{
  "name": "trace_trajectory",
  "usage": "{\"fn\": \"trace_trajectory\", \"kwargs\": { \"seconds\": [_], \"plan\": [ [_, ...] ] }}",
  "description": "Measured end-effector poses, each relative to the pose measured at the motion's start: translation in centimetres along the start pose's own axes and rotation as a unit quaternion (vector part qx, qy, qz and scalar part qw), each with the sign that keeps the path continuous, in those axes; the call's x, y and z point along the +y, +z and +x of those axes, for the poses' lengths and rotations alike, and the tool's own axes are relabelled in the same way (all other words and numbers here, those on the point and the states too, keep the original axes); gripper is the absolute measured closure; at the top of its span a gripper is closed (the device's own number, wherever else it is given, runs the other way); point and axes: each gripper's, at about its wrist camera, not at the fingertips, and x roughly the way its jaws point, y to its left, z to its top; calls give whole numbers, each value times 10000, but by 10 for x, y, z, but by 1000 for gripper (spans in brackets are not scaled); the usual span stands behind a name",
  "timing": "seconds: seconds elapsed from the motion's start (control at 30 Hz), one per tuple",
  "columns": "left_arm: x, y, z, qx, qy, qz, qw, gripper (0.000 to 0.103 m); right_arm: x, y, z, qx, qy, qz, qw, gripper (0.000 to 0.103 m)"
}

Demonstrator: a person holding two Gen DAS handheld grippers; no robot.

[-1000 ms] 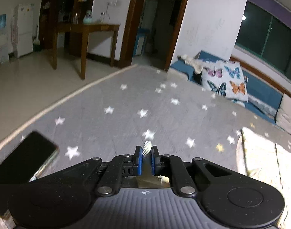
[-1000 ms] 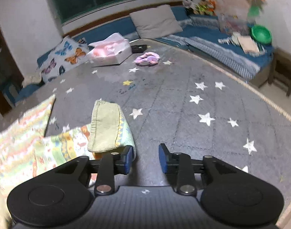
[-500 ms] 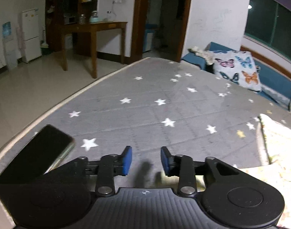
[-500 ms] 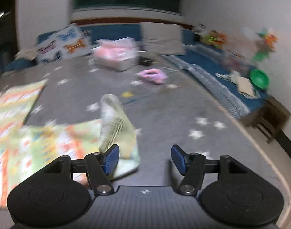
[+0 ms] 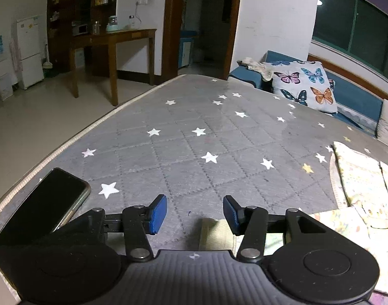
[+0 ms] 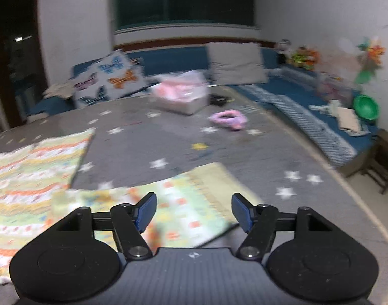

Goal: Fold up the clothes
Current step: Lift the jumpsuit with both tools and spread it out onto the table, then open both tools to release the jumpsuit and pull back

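Observation:
A pale yellow-green patterned garment (image 6: 36,167) lies spread on the grey star-print mattress (image 6: 244,152). Its near part (image 6: 183,203) lies flat under and ahead of my right gripper (image 6: 194,212), which is open and empty above it. The right wrist view is blurred. In the left wrist view the garment (image 5: 359,178) lies at the right, and a cuff of it (image 5: 214,231) shows just below my left gripper (image 5: 195,213), which is open and empty over bare mattress (image 5: 194,132).
A black phone (image 5: 41,203) lies at the mattress's near left corner. A butterfly pillow (image 5: 303,84), a pink-filled box (image 6: 181,94) and a pink item (image 6: 228,119) sit at the far side. Blue cushions line the back and right. The left edge drops to the floor.
Both grippers have opened wide and let go of the garment. The raised fold by the right gripper has dropped flat. Both cameras have pulled back and tilted.

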Motion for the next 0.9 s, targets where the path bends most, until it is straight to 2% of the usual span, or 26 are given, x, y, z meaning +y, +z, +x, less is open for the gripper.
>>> {"fn": "trace_trajectory", "kwargs": {
  "seconds": [0.1,0.23,0.33,0.4,0.57,0.73,0.77,0.9],
  "plan": [
    [3,-1,-2,55,-103,-7,9999,51,10,-2,1,31,226,-73,9997,35],
    [7,-4,-6,226,-387,49,9990,51,17,-9,14,220,302,-73,9993,34],
    [6,-8,-3,321,-385,159,9986,51,16,-13,20,260,297,-38,9992,31],
    [5,-11,0,383,-389,209,9983,51,16,-15,19,230,329,-54,9992,19],
    [-2,-13,7,478,-563,394,9965,54,20,-18,20,173,341,-186,9991,13],
    [-7,-11,13,439,-684,538,9952,89,24,-19,24,138,390,-243,9988,3],
    [-8,-10,13,399,-677,585,9952,93,25,-19,25,129,392,-260,9988,0],
    [-13,4,13,108,-591,758,9953,97,28,-19,29,101,383,-285,9988,0]
  ]
}}
